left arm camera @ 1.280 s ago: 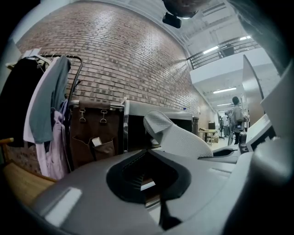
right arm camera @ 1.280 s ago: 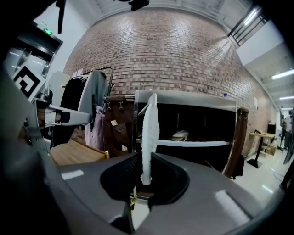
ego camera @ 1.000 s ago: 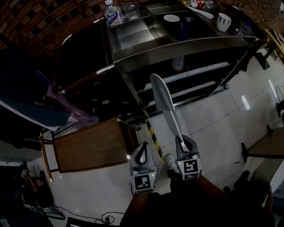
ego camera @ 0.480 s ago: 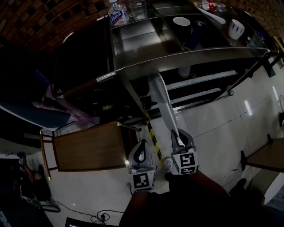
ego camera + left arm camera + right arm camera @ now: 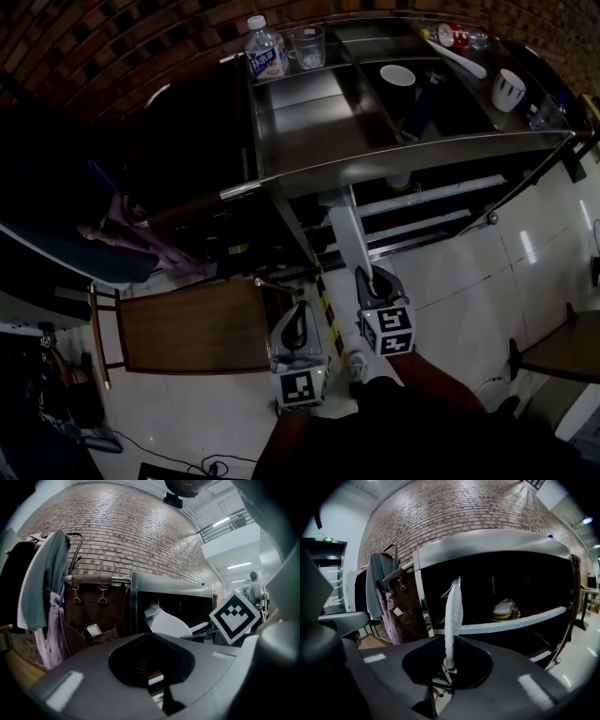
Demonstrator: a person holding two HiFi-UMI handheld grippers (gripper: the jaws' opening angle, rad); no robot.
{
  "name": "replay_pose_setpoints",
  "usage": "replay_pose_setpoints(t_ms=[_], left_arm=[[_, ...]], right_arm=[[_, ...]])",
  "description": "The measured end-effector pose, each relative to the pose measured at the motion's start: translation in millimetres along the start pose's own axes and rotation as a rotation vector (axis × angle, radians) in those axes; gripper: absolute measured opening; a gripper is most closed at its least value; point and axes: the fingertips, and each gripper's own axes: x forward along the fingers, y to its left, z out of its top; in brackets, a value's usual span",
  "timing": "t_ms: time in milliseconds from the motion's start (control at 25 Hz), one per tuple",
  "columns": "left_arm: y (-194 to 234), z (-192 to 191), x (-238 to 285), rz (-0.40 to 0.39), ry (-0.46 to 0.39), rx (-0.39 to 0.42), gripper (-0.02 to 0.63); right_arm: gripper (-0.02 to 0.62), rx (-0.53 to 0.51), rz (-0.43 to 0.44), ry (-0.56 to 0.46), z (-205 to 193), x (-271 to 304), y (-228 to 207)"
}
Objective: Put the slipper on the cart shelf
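Head view: bottle (image 5: pixel 265 52) at 11 o'clock on cart (image 5: pixel 309 117) top; blue label, print too small to read. Right gripper (image 5: pixel 368 281) clenched on end of white slipper (image 5: pixel 343 230); its far end points to 12 o'clock, under cart top's edge. Left gripper (image 5: pixel 294 321) at 7 o'clock of right one.
Left gripper view: jaws together, nothing between.
Right gripper view: slipper edge-on, upright, pinched between jaws, before cart shelf (image 5: pixel 511 623).
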Motion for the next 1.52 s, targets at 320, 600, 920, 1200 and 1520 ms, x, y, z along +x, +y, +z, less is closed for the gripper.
replay_pose_setpoints(t_ms=[320, 600, 920, 1200, 1520], left_arm=[[18.1, 11.8, 3.8, 0.035, -0.015, -0.019, 0.015], [19.7, 32.8, 0.5, 0.045, -0.069, -0.027, 0.016], [16.0, 29.6, -0.2, 0.048, -0.072, -0.035, 0.016], [21.6, 35.8, -5.0, 0.063, -0.084, -0.041, 0.015], [28.2, 32.4, -14.0, 0.082, -0.077, -0.070, 0.015]], right_arm=[[0.038, 0.086, 0.048, 0.087, 22.6, 53.8, -12.0], [0.038, 0.225, 0.082, 0.098, 44.6, 89.2, -22.6], [0.039, 0.279, 0.078, 0.119, 55.9, 132.1, -27.5], [0.040, 0.292, 0.019, 0.161, 46.0, 150.7, -41.4], [0.058, 0.177, -0.001, 0.138, 51.8, 158.3, -43.5]])
